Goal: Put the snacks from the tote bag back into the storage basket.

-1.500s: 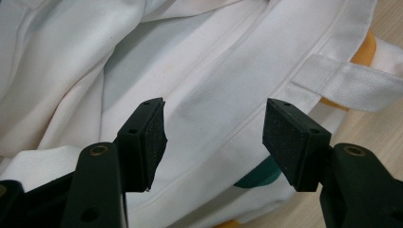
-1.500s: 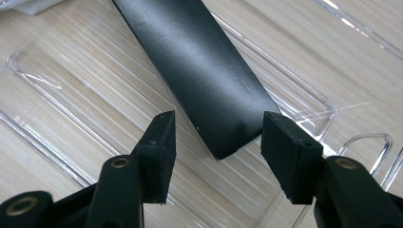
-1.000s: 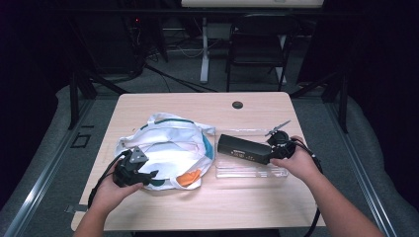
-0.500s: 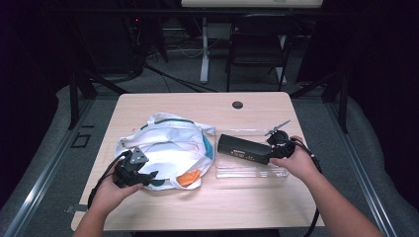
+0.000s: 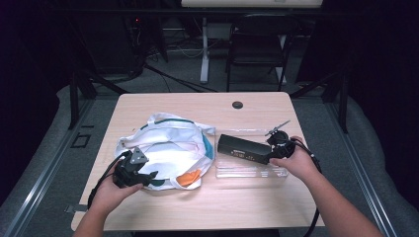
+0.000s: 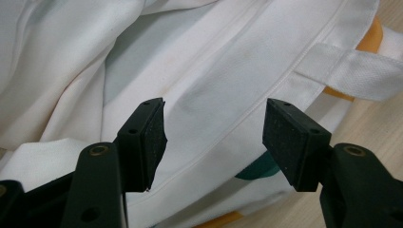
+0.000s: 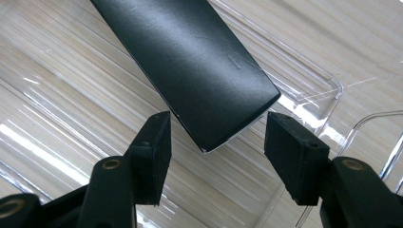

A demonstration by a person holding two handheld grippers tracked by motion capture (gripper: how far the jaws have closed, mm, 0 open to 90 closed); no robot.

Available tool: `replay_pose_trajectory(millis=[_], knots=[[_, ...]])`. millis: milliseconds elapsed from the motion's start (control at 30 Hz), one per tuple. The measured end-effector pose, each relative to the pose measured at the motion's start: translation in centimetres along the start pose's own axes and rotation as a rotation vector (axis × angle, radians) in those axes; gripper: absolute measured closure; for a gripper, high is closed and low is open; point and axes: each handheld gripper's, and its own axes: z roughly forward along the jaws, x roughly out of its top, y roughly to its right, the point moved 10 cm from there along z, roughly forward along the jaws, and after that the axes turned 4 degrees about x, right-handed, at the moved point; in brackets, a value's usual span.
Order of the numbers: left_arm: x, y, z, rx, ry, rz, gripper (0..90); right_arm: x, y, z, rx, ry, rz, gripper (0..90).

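Observation:
A white cloth bag (image 5: 165, 148) with teal trim lies crumpled on the left half of the table, and something orange (image 5: 190, 177) shows at its near edge. My left gripper (image 5: 148, 176) stands open at that edge; in the left gripper view its jaws (image 6: 214, 142) straddle a fold of the bag (image 6: 228, 80) without pinching it. A long black box (image 5: 244, 149) rests slanted on a clear plastic tray (image 5: 252, 171). My right gripper (image 7: 216, 156) has just been opening; the box's end (image 7: 190, 57) lies between its pads, untouched.
The wooden table (image 5: 197, 106) has a small round grommet (image 5: 237, 104) near its far edge. A dark chair (image 5: 257, 49) and cables stand on the floor beyond it. The clear tray's rim (image 7: 328, 83) curves close to my right jaw.

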Motion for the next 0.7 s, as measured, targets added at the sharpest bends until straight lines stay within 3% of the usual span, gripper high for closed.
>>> replay_pose_trajectory(millis=[133,700], knots=[[0.0,0.02,0.01,0.0,-0.001,0.001,39.9,-0.07,0.0,0.14,0.006,-0.02,-0.009,42.2],[-0.03,0.0,0.06,0.003,-0.001,0.003,39.9,0.2,0.03,0.37,0.015,-0.002,0.028,43.4]])
